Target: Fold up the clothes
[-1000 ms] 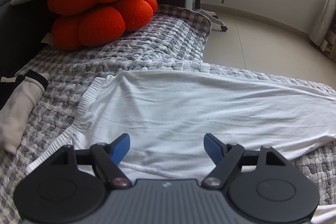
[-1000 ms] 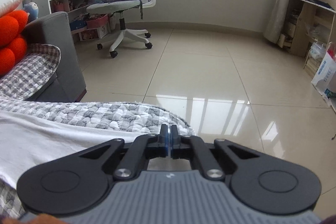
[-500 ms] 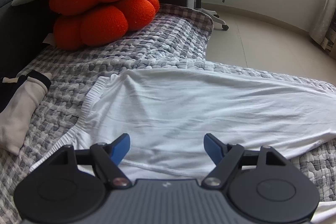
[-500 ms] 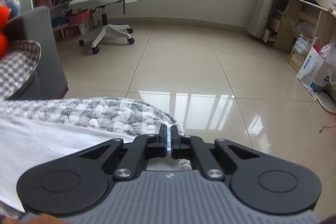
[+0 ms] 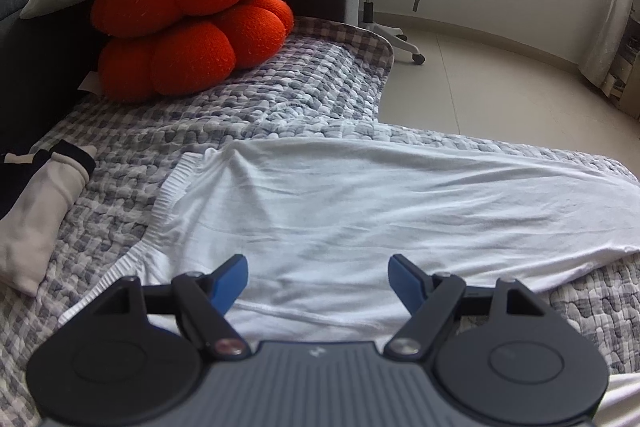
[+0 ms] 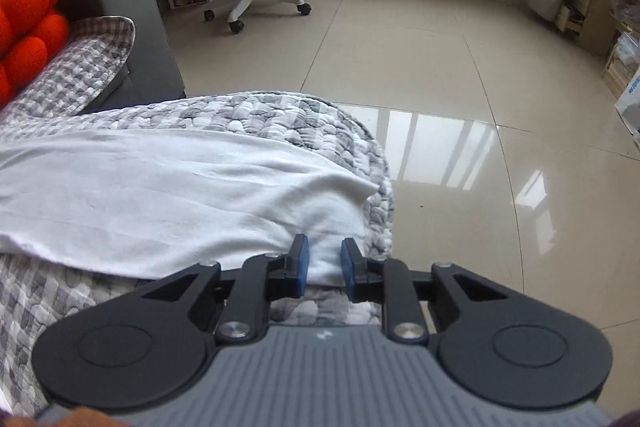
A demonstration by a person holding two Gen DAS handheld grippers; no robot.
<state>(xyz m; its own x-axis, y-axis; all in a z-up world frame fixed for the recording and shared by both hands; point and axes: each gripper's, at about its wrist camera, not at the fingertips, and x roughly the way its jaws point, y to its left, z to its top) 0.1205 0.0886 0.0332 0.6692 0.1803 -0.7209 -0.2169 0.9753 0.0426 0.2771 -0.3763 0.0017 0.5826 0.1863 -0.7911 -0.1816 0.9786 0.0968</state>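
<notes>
Grey-and-white checked quilted bedcover (image 5: 304, 99) carries a white cotton garment with a ribbed elastic waistband (image 5: 360, 203), spread flat across it and reaching toward the cover's edge by the tiled floor (image 6: 460, 75). Above the garment's near hem, the left gripper (image 5: 318, 277) hovers with jaws wide apart, holding nothing. Over the far end, the right gripper (image 6: 323, 263) has its jaws partly apart, white cloth showing between them. An orange lobed plush cushion (image 5: 192, 23) sits behind; a beige rolled cloth (image 5: 36, 215) lies left.
</notes>
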